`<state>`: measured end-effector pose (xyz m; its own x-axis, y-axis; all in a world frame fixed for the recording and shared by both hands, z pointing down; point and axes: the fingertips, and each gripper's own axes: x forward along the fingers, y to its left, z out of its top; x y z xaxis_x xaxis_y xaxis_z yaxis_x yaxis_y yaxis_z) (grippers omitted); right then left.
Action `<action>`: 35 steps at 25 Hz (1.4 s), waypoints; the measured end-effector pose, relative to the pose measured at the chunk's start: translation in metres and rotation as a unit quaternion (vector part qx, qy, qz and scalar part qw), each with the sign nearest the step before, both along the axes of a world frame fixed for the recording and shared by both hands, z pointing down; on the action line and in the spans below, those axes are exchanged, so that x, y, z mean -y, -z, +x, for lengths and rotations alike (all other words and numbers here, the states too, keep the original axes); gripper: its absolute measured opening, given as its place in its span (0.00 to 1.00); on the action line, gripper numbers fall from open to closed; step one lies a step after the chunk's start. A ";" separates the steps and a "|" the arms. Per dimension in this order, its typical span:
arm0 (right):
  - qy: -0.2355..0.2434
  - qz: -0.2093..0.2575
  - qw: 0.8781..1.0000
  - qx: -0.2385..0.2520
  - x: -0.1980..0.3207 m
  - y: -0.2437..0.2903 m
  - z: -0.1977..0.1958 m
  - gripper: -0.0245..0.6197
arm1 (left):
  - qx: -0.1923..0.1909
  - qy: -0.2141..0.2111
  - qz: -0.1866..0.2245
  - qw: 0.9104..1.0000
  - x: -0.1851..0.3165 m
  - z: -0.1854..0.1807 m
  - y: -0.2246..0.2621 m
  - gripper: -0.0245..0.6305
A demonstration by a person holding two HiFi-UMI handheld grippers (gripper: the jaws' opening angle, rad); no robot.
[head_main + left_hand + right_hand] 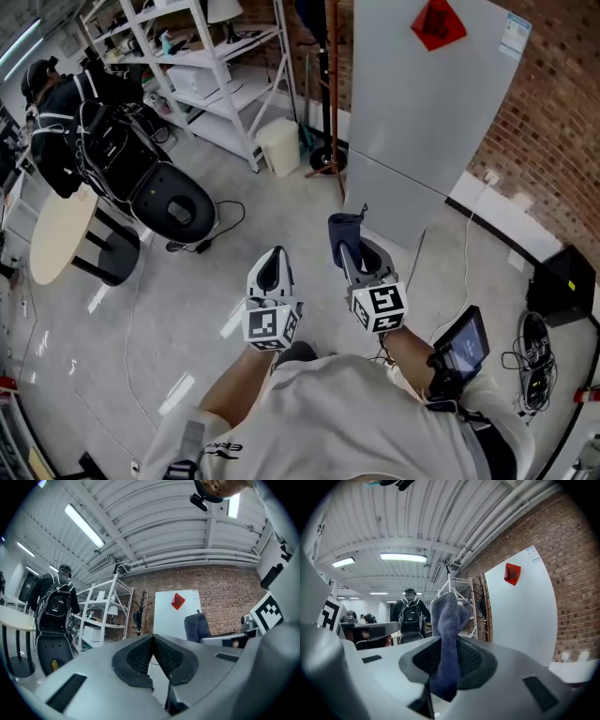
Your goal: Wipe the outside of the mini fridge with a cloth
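**Cloth clamped in right gripper, fridge standing apart**

The white mini fridge (417,122) stands against a brick wall (553,141), well apart from both grippers. Both of its doors are closed, so the inside is hidden. The head view's upper edge cuts off its top. A red diamond sticker (438,23) marks the upper door, and the label (515,36) at the corner is too small to read.

The right gripper (349,246) pinches a blue-grey cloth (447,639) between its jaws. The cloth rises upright in a bunch above them and hangs a little below the pads. In the head view it covers the jaw tips. The left gripper (273,261) is just beside the right, with its jaws pressed together and nothing between them. Neither gripper touches the fridge.

Only the person's shoulders and forearms show at the bottom of the head view. A small screen device (461,345) is strapped near the right wrist.

A white shelf rack (211,70) to the fridge's left carries boxes and bottles too small to identify. A pale bin (279,145) stands at its foot with the top covered, so its contents cannot be seen. Farther left, a person with a backpack (56,122) stands by a round table (61,234). Cables (530,361) lie on the floor at the right, beside a black box (562,281).
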<state>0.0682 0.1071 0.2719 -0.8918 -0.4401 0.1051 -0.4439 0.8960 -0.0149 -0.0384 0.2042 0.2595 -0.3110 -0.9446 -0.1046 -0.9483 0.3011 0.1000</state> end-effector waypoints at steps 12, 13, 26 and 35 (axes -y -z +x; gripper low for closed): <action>-0.109 0.019 0.994 -0.011 0.120 -0.002 -0.034 0.17 | 0.007 -0.113 0.007 0.994 0.149 -0.055 0.002 0.04; -0.118 0.022 0.993 -0.012 0.130 0.002 -0.040 0.17 | 0.006 -0.122 0.009 0.992 0.162 -0.062 0.005 0.04; -0.224 0.097 0.970 0.003 0.258 0.061 -0.126 0.17 | 0.018 -0.229 0.053 0.972 0.304 -0.152 0.050 0.04; -0.250 0.149 0.956 0.028 0.355 0.109 -0.159 0.17 | 0.018 -0.258 0.083 0.962 0.401 -0.179 0.088 0.04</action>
